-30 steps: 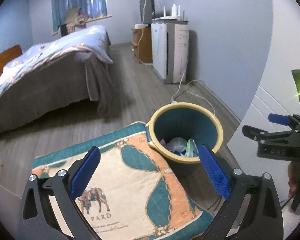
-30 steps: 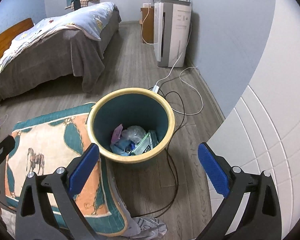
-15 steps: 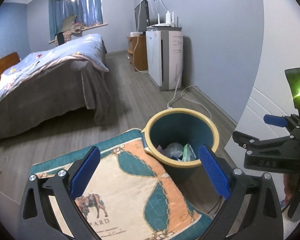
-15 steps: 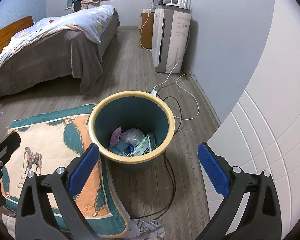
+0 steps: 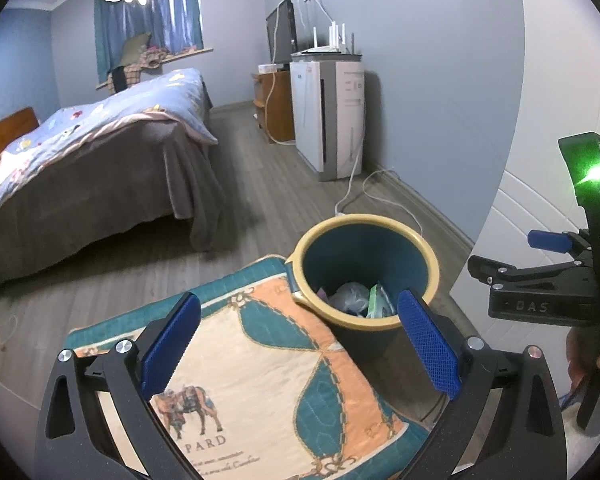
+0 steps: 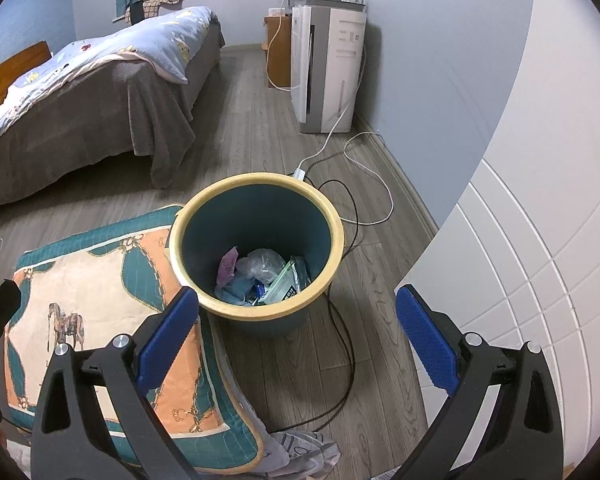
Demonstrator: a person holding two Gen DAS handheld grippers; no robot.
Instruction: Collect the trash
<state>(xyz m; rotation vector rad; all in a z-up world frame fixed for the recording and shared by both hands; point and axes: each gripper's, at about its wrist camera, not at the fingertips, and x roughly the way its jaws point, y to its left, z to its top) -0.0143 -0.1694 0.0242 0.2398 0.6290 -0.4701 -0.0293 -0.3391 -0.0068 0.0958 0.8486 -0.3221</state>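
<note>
Compared with one second ago: both views raised and pulled back from the trash bin (image 6: pixel 256 240), more of the far wall and curtained window visible in the left view, bin lower in the right view. Left gripper (image 5: pixel 300 344) held above the patterned cushion (image 5: pixel 268 368), jaws spread wide, nothing between them. Right gripper (image 6: pixel 296 344) likewise released and empty, hovering above the wood floor (image 6: pixel 260 120) just in front of the bin. Bin standing on the floor, touching the cushion's edge — teal wall, yellow rim, trash (image 6: pixel 264 276) at the bottom: a pink scrap, crumpled clear plastic, a green-and-white packet. Packet print too small to read. Cushion lettering cut off by the left gripper's finger — only "PARD" legible beneath a horse motif. "DAS" readable on the right gripper body at the right edge of the left view, part of a hand (image 5: pixel 588 364) below it largely hidden. Black cable (image 6: pixel 348 360) trailing past the bin, far end out of frame. Crumpled fabric beneath the cushion corner hard to identify.
</note>
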